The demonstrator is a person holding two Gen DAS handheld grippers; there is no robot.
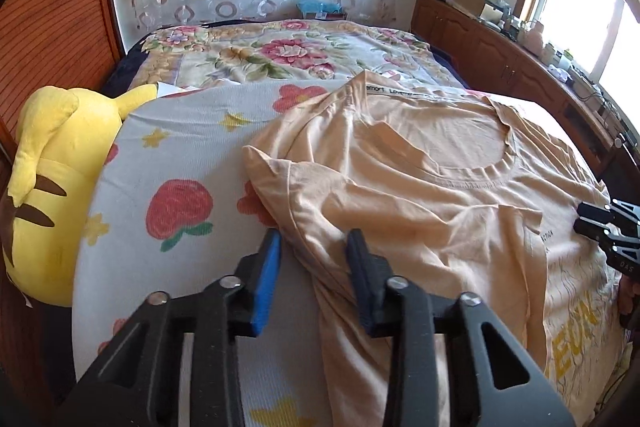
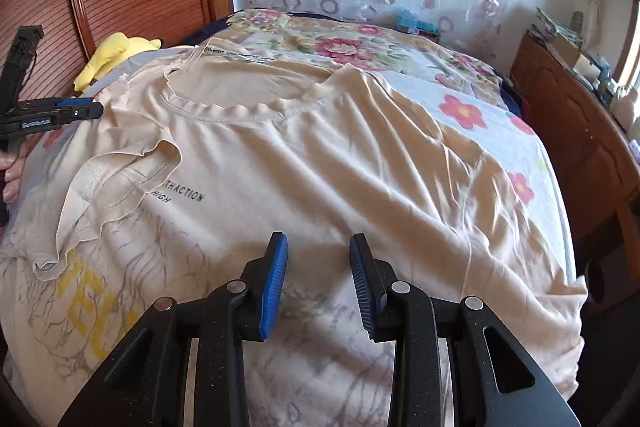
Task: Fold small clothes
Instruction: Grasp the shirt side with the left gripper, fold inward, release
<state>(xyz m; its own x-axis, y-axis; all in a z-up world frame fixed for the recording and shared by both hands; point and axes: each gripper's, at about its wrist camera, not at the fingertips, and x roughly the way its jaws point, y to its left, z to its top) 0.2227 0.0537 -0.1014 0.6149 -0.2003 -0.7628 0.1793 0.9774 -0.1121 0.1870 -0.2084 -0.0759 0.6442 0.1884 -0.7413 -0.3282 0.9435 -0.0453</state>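
- While spread face-up on bed (image 1: 224, 51), tee (image 2: 320, 163) with left sleeve (image 2: 116, 183) already flopped inward.
- Left tongs (image 1: 314, 247) part-open astride tee's edge, seemingly not pinching; right tongs (image 2: 318, 251) released, hovering above chest.
- Thin, limp, wrinkly knit: risks slipping, bunching, skewed fold.

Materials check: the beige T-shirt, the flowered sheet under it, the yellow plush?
Beige T-shirt: thin, soft knit, probably cotton jersey; matte, fine drapey wrinkles, ribbed collar, printed lettering.
Flowered sheet: looks like ribbed or waffle-textured woven cotton; matte, fine line texture shows, printed flowers and stars.
Yellow plush: short-pile fleece, likely polyester, stuffed; soft fuzzy surface, rounded seams.
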